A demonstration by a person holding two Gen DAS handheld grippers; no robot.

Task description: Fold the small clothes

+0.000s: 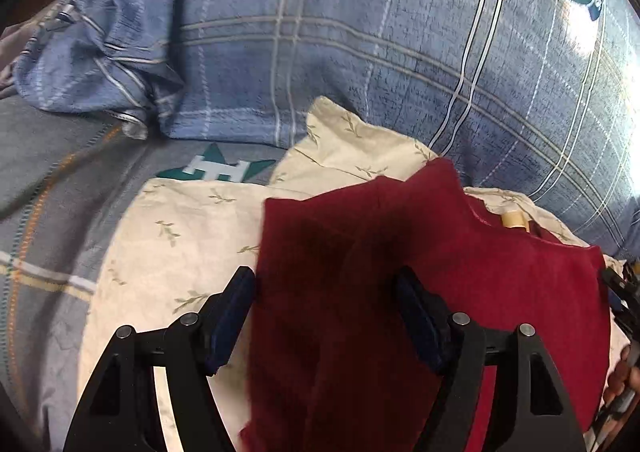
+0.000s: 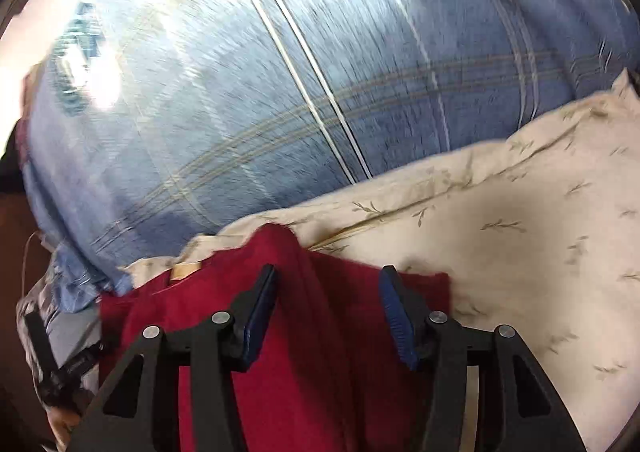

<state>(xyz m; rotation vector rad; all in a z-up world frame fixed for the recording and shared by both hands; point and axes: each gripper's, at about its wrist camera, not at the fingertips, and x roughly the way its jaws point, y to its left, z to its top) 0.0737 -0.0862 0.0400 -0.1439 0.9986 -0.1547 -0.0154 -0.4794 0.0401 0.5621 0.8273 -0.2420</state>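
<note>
I count one dark red garment (image 1: 400, 292), one cream leaf-print cloth (image 1: 192, 228) under it, one large blue plaid pillow (image 1: 360, 52), and my two grippers: left (image 1: 326, 292), right (image 2: 328, 288).

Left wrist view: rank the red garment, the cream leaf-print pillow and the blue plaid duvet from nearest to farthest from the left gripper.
1. Red garment: right between the open left gripper's fingers.
2. Cream leaf-print pillow: under the garment, showing to the left.
3. Blue plaid duvet: beyond the pillow, at the top.
</note>
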